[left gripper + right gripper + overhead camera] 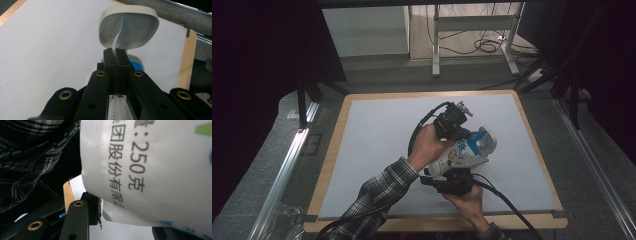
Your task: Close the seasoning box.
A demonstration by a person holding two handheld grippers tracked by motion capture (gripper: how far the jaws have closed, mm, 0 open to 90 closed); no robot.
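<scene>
A white pouch (pixel 469 147) with blue print is held up over the middle of the table, between both grippers. My left gripper (pixel 462 132) comes at it from the far side. In the left gripper view this gripper (pixel 116 53) is shut on a thin fold of the pouch, whose oval end (pixel 128 27) faces the camera beyond the tips. My right gripper (pixel 456 170) holds the pouch from the near side. In the right gripper view the pouch (pixel 155 170), printed with black characters, lies between the jaws of this gripper (pixel 125 220), and the left pad (pixel 93 206) presses on it.
A white mat (pixel 377 145) covers the wood-edged table (pixel 328 165). Metal rails (pixel 287 165) run along both sides. A metal frame (pixel 437 45) and floor cables (pixel 484 45) stand behind the table. A plaid sleeve (pixel 377 195) reaches in from the bottom.
</scene>
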